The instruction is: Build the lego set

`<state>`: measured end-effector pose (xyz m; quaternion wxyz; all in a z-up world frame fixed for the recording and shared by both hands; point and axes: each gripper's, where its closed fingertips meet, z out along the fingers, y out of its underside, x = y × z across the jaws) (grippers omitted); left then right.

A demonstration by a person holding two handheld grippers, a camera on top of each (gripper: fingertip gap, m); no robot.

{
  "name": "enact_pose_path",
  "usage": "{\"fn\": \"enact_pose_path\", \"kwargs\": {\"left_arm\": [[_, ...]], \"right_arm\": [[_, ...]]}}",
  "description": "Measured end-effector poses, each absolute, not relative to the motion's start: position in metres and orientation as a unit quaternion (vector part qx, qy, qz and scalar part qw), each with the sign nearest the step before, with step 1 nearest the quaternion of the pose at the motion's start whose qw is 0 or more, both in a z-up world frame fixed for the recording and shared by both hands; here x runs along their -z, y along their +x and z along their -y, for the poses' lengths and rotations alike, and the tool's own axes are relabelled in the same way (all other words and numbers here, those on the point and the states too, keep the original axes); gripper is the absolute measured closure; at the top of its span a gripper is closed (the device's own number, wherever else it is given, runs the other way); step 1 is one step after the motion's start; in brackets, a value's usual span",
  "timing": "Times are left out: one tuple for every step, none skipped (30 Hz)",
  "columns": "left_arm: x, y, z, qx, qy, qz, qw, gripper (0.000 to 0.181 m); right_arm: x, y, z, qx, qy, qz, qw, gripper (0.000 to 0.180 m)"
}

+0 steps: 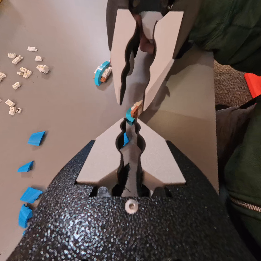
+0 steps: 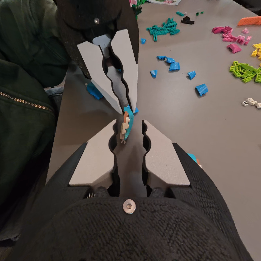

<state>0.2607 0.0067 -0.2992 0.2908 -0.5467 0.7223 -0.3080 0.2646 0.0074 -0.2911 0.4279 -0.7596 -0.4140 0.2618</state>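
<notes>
My left gripper (image 1: 130,120) is shut on the teal end of a small assembly (image 1: 133,112) made of a teal curved piece with brown and white bricks, and holds it just above the grey table (image 1: 70,35). In the right wrist view the left gripper (image 2: 127,112) comes in from above, pinching the assembly (image 2: 127,127). My right gripper (image 2: 129,120) is open, with the assembly between its fingertips, close to the left finger (image 2: 113,127). In the left wrist view the right gripper (image 1: 132,107) faces mine, and one of its fingers (image 1: 146,101) touches the assembly.
A second teal, white and brown assembly (image 1: 102,73) lies on the table. There are loose white pieces (image 1: 22,70) and blue slopes (image 1: 36,138). Teal (image 2: 163,29), pink (image 2: 233,38), lime (image 2: 245,73) and yellow (image 2: 257,50) piles lie farther off. The table edge (image 1: 214,127) and a person's green jacket (image 1: 233,28) are close by.
</notes>
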Motion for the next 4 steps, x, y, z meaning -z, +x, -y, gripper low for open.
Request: {"fn": "enact_pose_path", "kwargs": {"left_arm": [[0.2999,0.2616,-0.0046,0.312,-0.545,-0.723,0.289,0.171],[0.3008,0.2624,-0.0033,0.314,-0.544,-0.724,0.287,0.171],[0.3017,0.2631,-0.0025,0.315,-0.543,-0.724,0.285,0.171],[0.3021,0.2636,-0.0023,0.318,-0.544,-0.723,0.283,0.171]], "right_arm": [[0.2939,0.2638,-0.0062,-0.259,-0.761,0.421,0.420,0.152],[0.2967,0.2627,-0.0050,-0.255,-0.763,0.427,0.413,0.154],[0.2994,0.2617,-0.0035,-0.252,-0.765,0.434,0.404,0.156],[0.3018,0.2607,-0.0022,-0.249,-0.767,0.440,0.396,0.160]]}}
